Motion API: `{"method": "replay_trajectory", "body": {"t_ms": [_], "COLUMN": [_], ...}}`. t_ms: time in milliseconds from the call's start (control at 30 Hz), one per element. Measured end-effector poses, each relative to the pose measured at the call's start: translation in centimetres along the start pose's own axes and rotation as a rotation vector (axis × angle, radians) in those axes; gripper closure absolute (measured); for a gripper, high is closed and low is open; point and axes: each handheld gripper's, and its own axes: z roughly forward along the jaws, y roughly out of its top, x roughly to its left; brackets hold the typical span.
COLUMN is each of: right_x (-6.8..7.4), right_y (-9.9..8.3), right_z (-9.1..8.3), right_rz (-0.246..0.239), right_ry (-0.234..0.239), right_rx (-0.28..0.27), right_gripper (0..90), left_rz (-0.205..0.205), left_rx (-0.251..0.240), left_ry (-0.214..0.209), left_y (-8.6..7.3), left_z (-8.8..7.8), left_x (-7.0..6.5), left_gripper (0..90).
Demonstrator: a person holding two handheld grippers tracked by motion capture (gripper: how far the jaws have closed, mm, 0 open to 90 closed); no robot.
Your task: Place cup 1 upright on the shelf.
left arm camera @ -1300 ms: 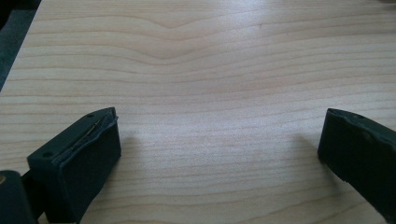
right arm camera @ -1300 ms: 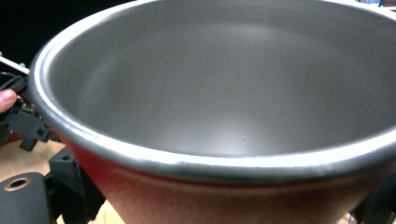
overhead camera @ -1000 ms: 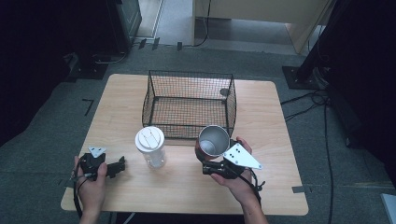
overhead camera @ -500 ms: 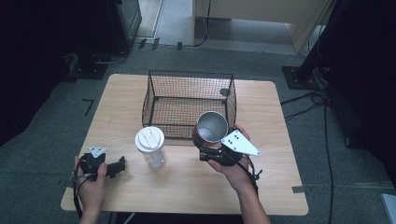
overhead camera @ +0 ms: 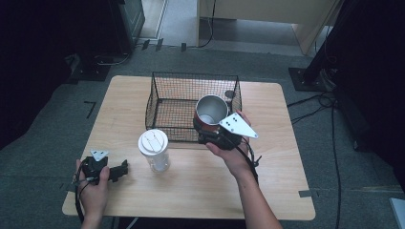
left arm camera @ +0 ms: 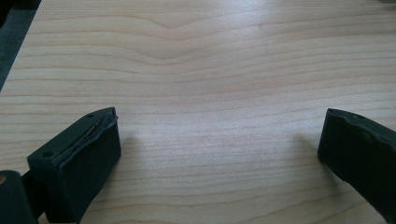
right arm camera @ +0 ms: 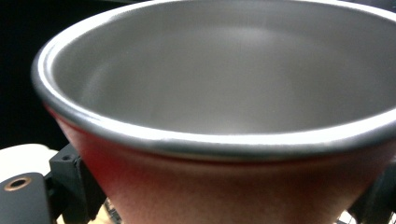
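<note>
1. Red cup [overhead camera: 210, 114] w/ bare metal inside, held up off table in right gripper [overhead camera: 215, 136], over front edge of wire basket [overhead camera: 162, 95]; mouth tipped toward camera in high view.
2. Right gripper view: cup rim [right arm camera: 205, 140] close up, red wall below, black jaws pressed against both sides of cup – clamped on it.
3. Grey three-cornered plate [overhead camera: 237, 125] on top of right gripper, just right of cup.
4. Basket: black mesh, open top, sitting at far-middle of table [overhead camera: 267, 181]; small round dark thing at its back right corner, too small to tell what.
5. Clear tumbler w/ white lid [overhead camera: 154, 149] upright on table, in front of basket's left corner, apart from it.
6. Left gripper [overhead camera: 119, 170] low at table's front-left, held in left hand [overhead camera: 93, 188], pointing right toward tumbler, not touching it.
7. Left gripper view: jaws wide apart, nothing but bare wood [left arm camera: 210, 93] between.
</note>
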Motion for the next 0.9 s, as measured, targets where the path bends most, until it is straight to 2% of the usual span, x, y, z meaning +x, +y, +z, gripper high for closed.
{"method": "replay_trajectory", "body": {"t_ms": [200,267,300,533,567,633,700,900], "right_x": [-1.1,-1.2,-1.8,-3.0,-3.5,-3.7,-4.4,-5.0], "right_y": [0.5,0.5,0.6,0.9,0.9,0.8,0.6,0.1], "right_z": [2.6,2.9,3.6,5.7,6.4,6.6,7.5,8.8], "right_rz": [0.01,0.013,0.031,0.032,0.05,0.061,0.099,0.111], "right_ry": [-0.047,-0.054,-0.069,-0.102,-0.104,-0.102,-0.118,-0.133], "right_rx": [0.018,0.018,0.022,0.046,0.051,0.052,0.053,0.075], "right_gripper": [7.5,7.4,7.4,7.4,7.4,7.5,7.5,7.5], "left_rz": [0.0,0.0,0.0,0.0,0.0,0.0,0.0,-0.001], "left_rx": [0.0,-0.001,-0.001,0.0,0.0,0.0,-0.001,-0.002], "left_ry": [-0.001,0.0,0.001,0.0,0.0,0.0,0.0,0.0], "left_y": [0.0,0.0,0.0,0.0,0.0,0.0,0.0,0.0], "left_z": [0.0,0.0,0.0,0.0,0.0,0.0,0.0,0.0], "left_x": [0.0,0.0,0.0,0.0,0.0,0.0,0.0,0.0], "left_gripper": [0.0,0.0,0.0,0.0,0.0,0.0,0.0,0.1]}}
